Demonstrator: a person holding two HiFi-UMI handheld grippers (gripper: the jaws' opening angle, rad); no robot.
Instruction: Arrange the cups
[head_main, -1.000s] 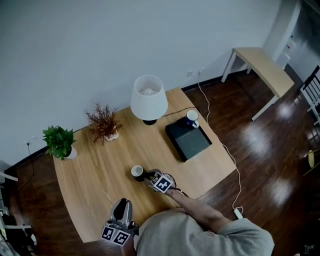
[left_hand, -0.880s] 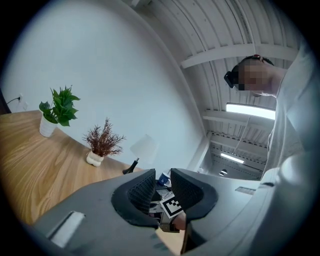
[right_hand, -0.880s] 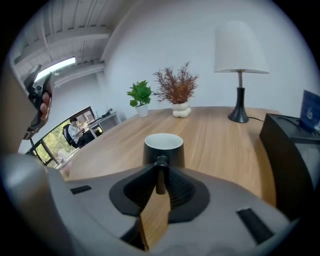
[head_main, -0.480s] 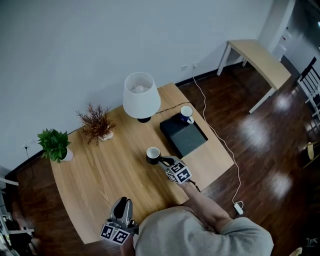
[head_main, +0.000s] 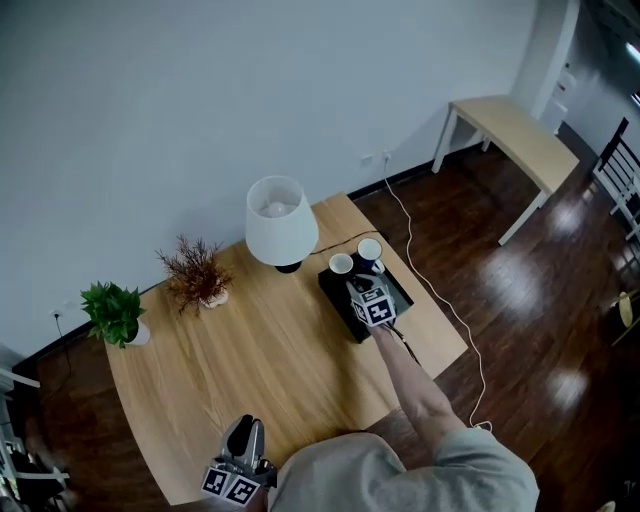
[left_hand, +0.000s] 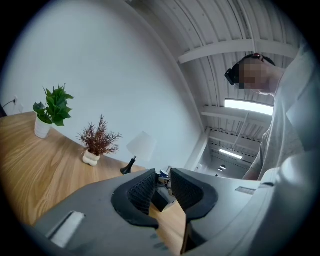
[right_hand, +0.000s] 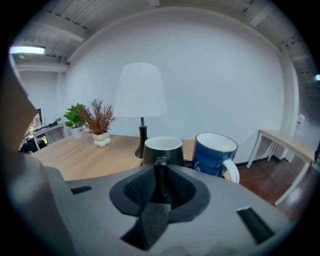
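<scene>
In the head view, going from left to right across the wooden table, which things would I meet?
From the left: green plant → dried red plant → white lamp → black cup → blue cup.

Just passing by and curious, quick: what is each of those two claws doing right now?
Left gripper: open, holding nothing.
Right gripper: closed on the handle of the black cup.

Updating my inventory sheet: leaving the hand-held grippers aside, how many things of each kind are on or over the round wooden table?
Cups: 2 (black cup, blue mug)
Plants: 2 (green plant, dried plant)
Lamp: 1
Black tray: 1
Total: 6
</scene>
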